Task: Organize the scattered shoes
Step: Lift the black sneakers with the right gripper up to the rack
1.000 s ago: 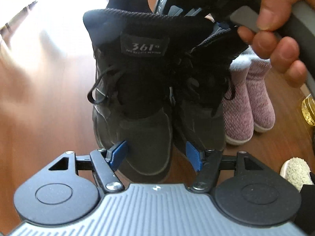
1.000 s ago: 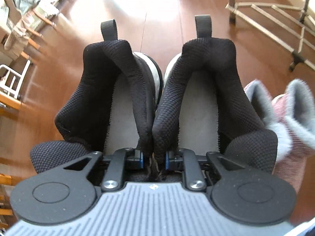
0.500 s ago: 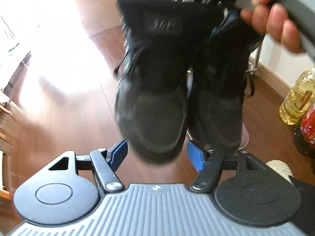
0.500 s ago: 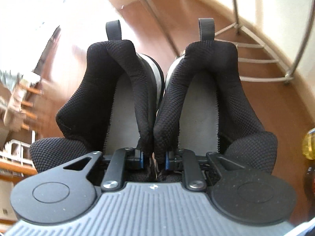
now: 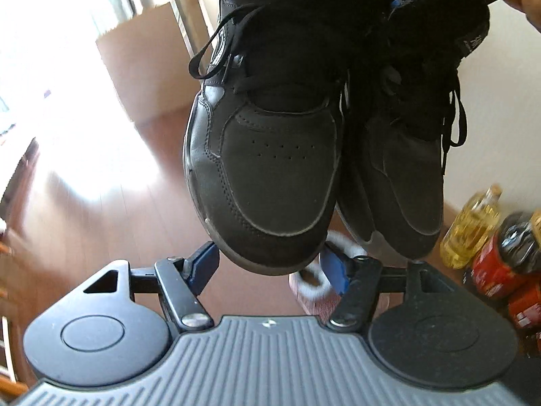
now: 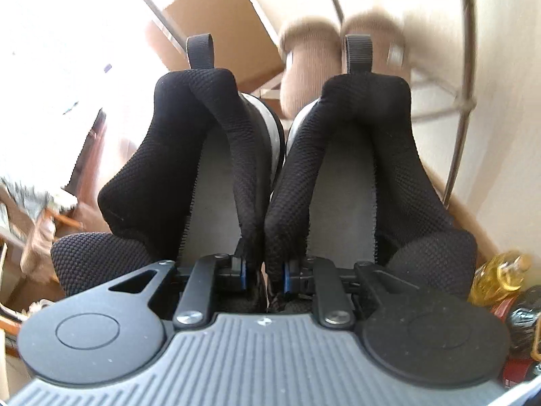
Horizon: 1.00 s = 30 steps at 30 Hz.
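Plenty of bare floor [image 5: 101, 216] off left, bottles [image 5: 500, 253] crowd the right, right gripper [image 6: 263, 275] clamps both sneakers' [image 5: 270, 155] collars, left gripper [image 5: 268, 267] open below their toes.

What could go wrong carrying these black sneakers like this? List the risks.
1. The right gripper pinches both black sneakers only by their inner collars; one might slip free.
2. The dangling laces could snag.
3. The toes hang just above the left gripper, whose fingers stand open; they could bump.
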Each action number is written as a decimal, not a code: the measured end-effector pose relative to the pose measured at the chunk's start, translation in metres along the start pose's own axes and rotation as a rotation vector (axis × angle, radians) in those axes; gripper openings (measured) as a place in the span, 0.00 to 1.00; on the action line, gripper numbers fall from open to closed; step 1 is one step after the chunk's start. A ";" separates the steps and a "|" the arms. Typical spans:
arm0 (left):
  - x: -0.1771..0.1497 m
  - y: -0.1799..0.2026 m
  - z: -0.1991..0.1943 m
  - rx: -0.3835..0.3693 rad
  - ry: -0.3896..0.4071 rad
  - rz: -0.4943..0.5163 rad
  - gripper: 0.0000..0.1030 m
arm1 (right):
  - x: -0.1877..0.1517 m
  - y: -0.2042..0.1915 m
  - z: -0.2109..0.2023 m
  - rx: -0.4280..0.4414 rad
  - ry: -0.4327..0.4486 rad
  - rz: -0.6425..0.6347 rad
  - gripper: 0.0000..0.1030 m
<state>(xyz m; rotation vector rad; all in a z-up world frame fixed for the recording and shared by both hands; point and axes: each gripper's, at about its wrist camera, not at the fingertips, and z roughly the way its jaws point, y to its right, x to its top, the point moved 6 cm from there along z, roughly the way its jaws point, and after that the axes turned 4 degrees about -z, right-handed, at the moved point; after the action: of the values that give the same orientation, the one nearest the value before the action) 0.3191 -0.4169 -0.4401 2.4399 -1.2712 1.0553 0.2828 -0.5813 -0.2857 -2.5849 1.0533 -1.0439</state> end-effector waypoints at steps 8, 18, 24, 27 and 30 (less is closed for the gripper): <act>0.124 -0.018 -0.047 -0.012 0.144 0.021 0.65 | 0.109 -0.026 -0.096 -0.019 0.145 -0.025 0.16; 0.288 -0.035 -0.080 0.008 0.295 -0.054 0.65 | 0.259 -0.057 -0.184 -0.017 0.273 -0.145 0.16; 0.370 -0.044 -0.046 -0.013 0.312 -0.055 0.65 | 0.354 -0.045 -0.173 -0.044 0.245 -0.122 0.16; 0.392 -0.047 -0.016 -0.067 0.298 -0.048 0.65 | 0.396 -0.028 -0.145 -0.090 0.180 -0.087 0.16; 0.398 -0.054 0.016 -0.109 0.263 -0.027 0.65 | 0.425 -0.017 -0.107 -0.159 0.112 -0.097 0.16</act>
<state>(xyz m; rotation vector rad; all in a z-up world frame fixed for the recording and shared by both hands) 0.5187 -0.6452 -0.1769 2.1484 -1.1741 1.2171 0.4379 -0.8399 0.0328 -2.7562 1.0879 -1.1861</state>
